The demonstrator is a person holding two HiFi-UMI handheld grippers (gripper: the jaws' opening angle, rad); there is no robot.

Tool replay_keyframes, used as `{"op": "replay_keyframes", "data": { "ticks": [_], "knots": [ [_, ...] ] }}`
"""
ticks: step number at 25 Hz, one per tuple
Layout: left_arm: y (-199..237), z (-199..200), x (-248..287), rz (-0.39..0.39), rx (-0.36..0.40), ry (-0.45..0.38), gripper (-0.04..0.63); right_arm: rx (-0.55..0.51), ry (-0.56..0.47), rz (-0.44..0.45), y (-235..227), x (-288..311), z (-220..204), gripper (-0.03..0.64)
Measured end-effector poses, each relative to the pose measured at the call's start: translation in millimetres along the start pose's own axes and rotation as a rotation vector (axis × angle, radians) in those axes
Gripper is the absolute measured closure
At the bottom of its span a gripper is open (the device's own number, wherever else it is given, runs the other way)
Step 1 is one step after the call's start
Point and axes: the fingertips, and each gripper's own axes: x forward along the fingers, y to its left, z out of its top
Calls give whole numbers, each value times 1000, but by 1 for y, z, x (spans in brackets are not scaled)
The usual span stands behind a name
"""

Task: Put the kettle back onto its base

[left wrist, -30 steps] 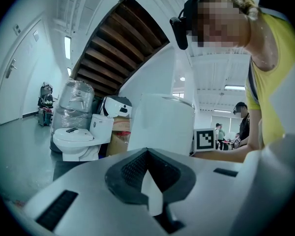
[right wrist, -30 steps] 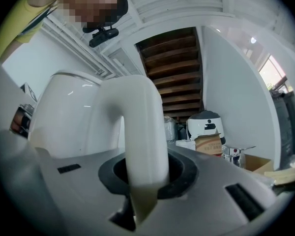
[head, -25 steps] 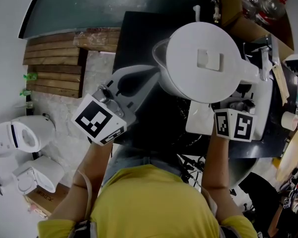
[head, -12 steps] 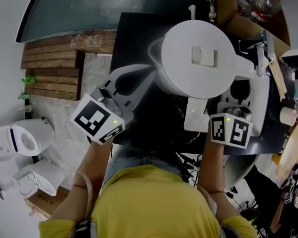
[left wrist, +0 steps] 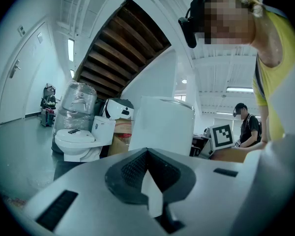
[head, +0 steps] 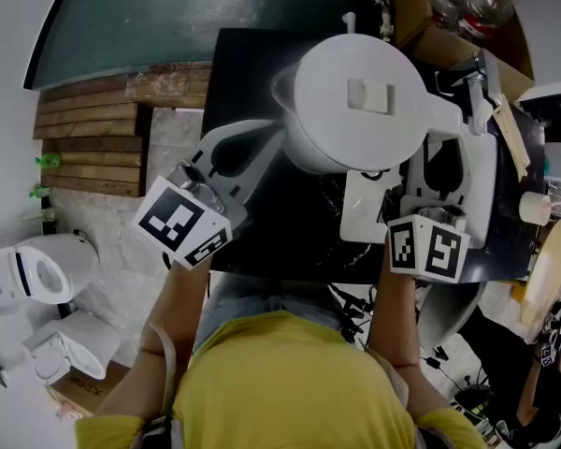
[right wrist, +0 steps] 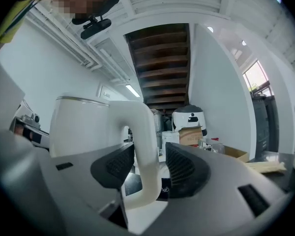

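Head view: the kettle stands on the black desk up at 1 o'clock, its handle pointing to 3 o'clock. Your left hand-held gripper sits at the kettle's 8 o'clock and your right hand-held gripper at its 5 o'clock.

Left gripper view: jaws closed together with nothing in them, kettle body just ahead.

Right gripper view: jaws have just been opening and now stand wide apart. The handle is between them, unclamped.
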Motion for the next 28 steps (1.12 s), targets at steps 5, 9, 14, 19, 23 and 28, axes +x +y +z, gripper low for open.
{"op": "replay_keyframes", "data": {
  "ticks": [5,9,14,19,23,28],
  "knots": [
    [-2,4,-5,5,3,-11,594,7,-6,-15,-1,-11,5,425],
    [-5,6,-9,9,3,-17,594,2,-5,-24,-2,-18,8,425],
    [-10,12,-15,13,9,-31,594,2,-12,-40,-4,-28,15,425],
    [-19,21,-21,22,10,-52,594,-12,-18,-31,2,-37,24,425],
    [-28,30,-23,44,12,-75,594,-22,-29,-17,5,-43,34,425],
    [-42,46,-30,73,51,-99,594,-51,-54,4,17,-52,55,428]
  ]
}}
